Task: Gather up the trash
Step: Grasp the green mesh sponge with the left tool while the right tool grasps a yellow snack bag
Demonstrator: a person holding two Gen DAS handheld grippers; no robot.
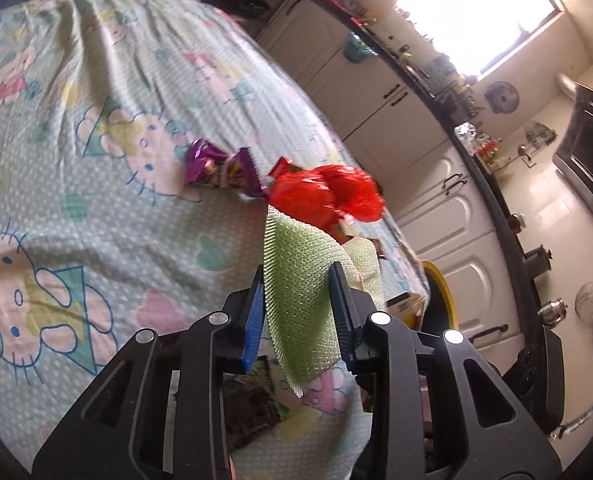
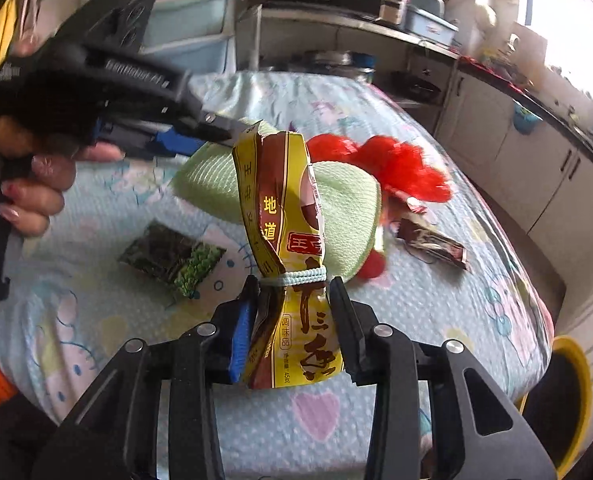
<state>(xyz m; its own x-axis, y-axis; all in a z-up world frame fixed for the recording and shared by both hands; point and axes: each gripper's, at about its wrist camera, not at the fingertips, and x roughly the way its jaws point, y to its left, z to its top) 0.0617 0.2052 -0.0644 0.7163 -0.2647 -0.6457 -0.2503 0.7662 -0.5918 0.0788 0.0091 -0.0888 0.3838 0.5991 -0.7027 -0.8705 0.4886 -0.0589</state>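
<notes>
Left gripper [image 1: 296,300]: jaws clamped on a pale green foam net [image 1: 300,280], which curls up between them, lifted off the table [image 1: 96,160]. In the right wrist view the same net [image 2: 348,216] hangs from the left gripper [image 2: 216,136], held in a person's hand [image 2: 36,184].

Right gripper [image 2: 292,312]: jaws pinched on a yellow-brown packet [image 2: 288,240], tied round its waist with a pale band [image 2: 296,278]. The packet stands upright in the grip, above the cloth.

On the table, covered with a cartoon-cat cloth:
- purple wrapper [image 1: 224,168], lying flat, near the middle.
- red bag [image 1: 328,196], crumpled, just beyond the net, touching the purple wrapper's end.
- green packet [image 2: 172,256], flat, below the left gripper.
- brown wrapper [image 2: 432,244], flat, beside the red bag [image 2: 396,168].

Yellow-rimmed bin [image 2: 576,400] stands off the table's edge, at right.
</notes>
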